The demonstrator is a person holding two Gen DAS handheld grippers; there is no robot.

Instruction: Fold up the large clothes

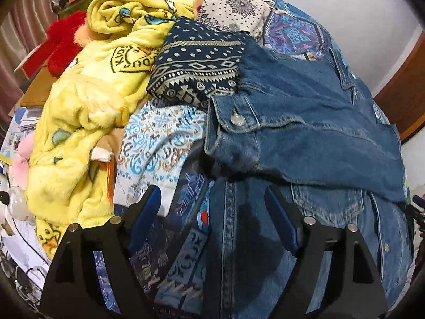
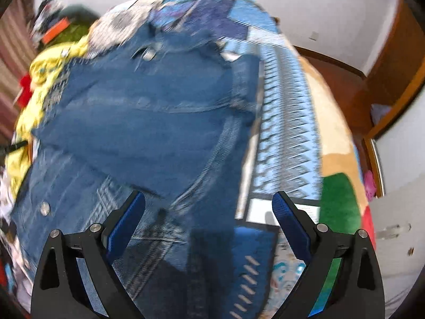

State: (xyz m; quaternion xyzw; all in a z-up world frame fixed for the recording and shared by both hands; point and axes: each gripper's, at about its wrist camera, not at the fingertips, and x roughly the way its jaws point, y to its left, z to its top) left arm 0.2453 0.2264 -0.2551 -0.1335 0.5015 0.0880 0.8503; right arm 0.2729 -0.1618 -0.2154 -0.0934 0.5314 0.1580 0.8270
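We see a blue denim jacket [image 1: 305, 122] lying partly folded on top of a heap of fabrics, its sleeve cuff with a silver metal button [image 1: 237, 119] turned toward the left wrist camera. The left gripper [image 1: 212, 199] hangs just above the jacket's lower panel, its blue-padded fingers [image 1: 147, 212] spread wide with nothing pinched between them. Beneath and beside the jacket lies a patchwork quilt of blue, white and purple printed panels [image 1: 159, 143]. A folded navy cloth with cream geometric patterns [image 1: 199, 66] rests against the jacket's cuff, and a fluffy yellow fleece blanket with cartoon prints [image 1: 87, 111] is bunched to its left, with a red furry item [image 1: 63, 42] behind that.

In the right wrist view, which is blurred, the same jacket [image 2: 148, 111] fills the middle of the picture. The right gripper [image 2: 208, 202] is over the jacket's near edge where it meets the quilt [image 2: 287, 122], its fingers [image 2: 289, 220] likewise spread apart and gripping nothing. A green, tan and red plush blanket [image 2: 337, 199] lies to the right of the quilt.
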